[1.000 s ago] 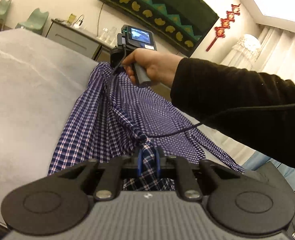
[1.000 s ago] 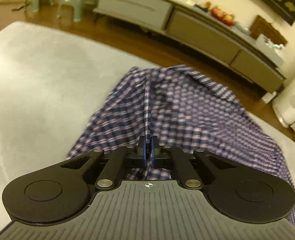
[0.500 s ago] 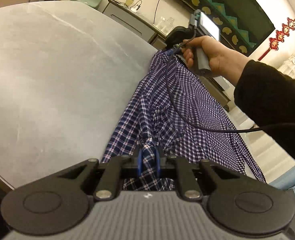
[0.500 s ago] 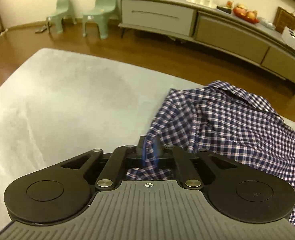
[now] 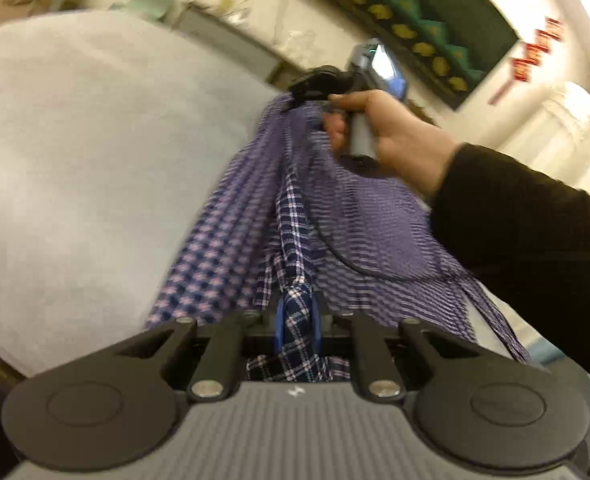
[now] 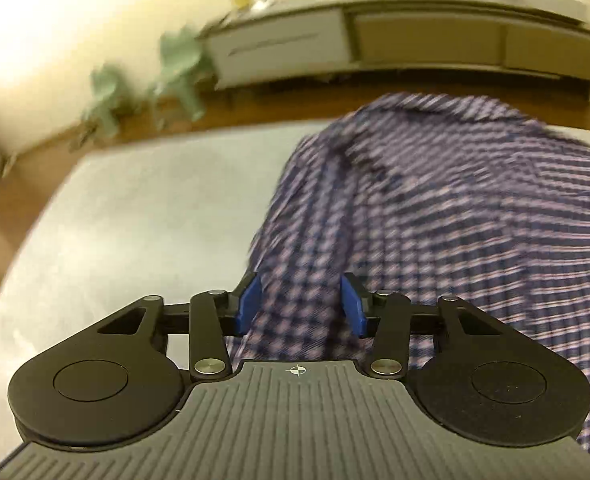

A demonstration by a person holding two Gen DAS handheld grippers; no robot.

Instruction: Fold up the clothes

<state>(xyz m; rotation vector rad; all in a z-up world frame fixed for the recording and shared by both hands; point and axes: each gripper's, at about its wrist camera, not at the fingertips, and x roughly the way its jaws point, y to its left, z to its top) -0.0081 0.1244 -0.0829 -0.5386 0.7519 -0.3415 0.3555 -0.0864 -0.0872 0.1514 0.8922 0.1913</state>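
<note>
Across the grey table (image 5: 75,168), from the middle of the left wrist view up to its top centre, lies the checked shirt (image 5: 295,216), stretched between the two tools. At bottom centre the left gripper (image 5: 297,328) has its blue pads clamped on a bunched edge of cloth. The right gripper (image 6: 299,304), seen in its own view, has its jaws opening, with a strip of shirt lying loose between the blue fingers (image 6: 248,300) (neither pad presses it). To do this release well, I judge the right hand (image 5: 379,128) should let the far end settle flat before drawing back, while the left gripper keeps the near edge taut so the fold line stays straight. Compared with a second ago, the right gripper's fingers were shut tight on the fabric and now stand apart; the left grip looks unchanged.
</note>
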